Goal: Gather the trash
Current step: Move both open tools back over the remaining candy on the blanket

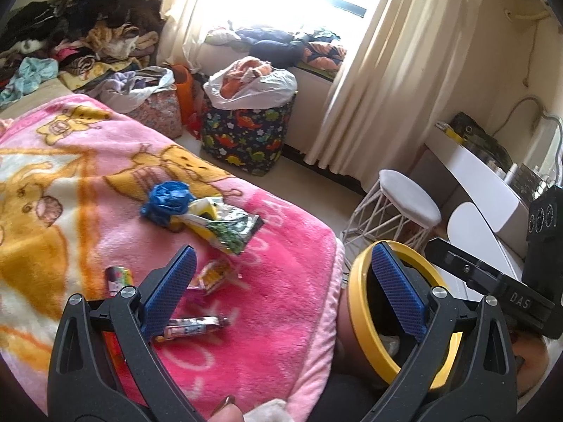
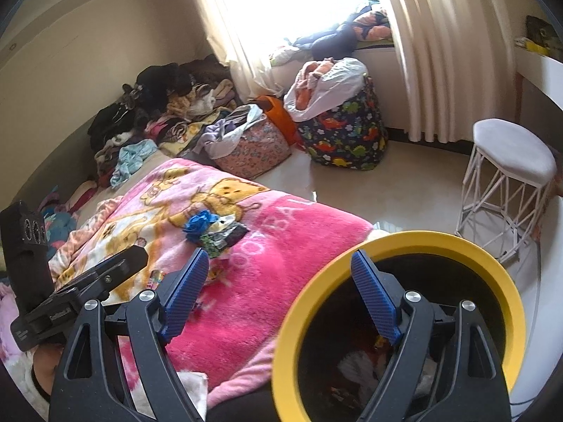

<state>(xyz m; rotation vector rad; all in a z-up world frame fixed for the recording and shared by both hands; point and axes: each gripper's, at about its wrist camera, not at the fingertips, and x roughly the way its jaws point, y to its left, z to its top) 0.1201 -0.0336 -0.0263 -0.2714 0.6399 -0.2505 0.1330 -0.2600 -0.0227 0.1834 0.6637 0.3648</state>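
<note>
Trash lies on a pink cartoon blanket [image 1: 281, 281]: a crumpled blue bag [image 1: 167, 198], a green snack wrapper [image 1: 228, 230], a small yellow wrapper [image 1: 214, 274], a dark candy wrapper [image 1: 193, 327] and a colourful wrapper [image 1: 119, 277]. A yellow-rimmed black bin [image 2: 404, 242] stands beside the bed, with some trash inside. My left gripper [image 1: 281, 288] is open and empty above the blanket's edge. My right gripper [image 2: 281, 285] is open and empty, its right finger over the bin's mouth. The bin [image 1: 359, 313] also shows in the left wrist view.
A white wire stool [image 2: 510, 172] stands on the floor to the right. A dinosaur-print bag [image 2: 345, 130] and a floral bag [image 2: 253, 147] of clothes sit near the curtain [image 2: 440, 52]. Clothes are piled [image 2: 158, 105] at the bed's far end. A white desk [image 1: 475, 172] is at right.
</note>
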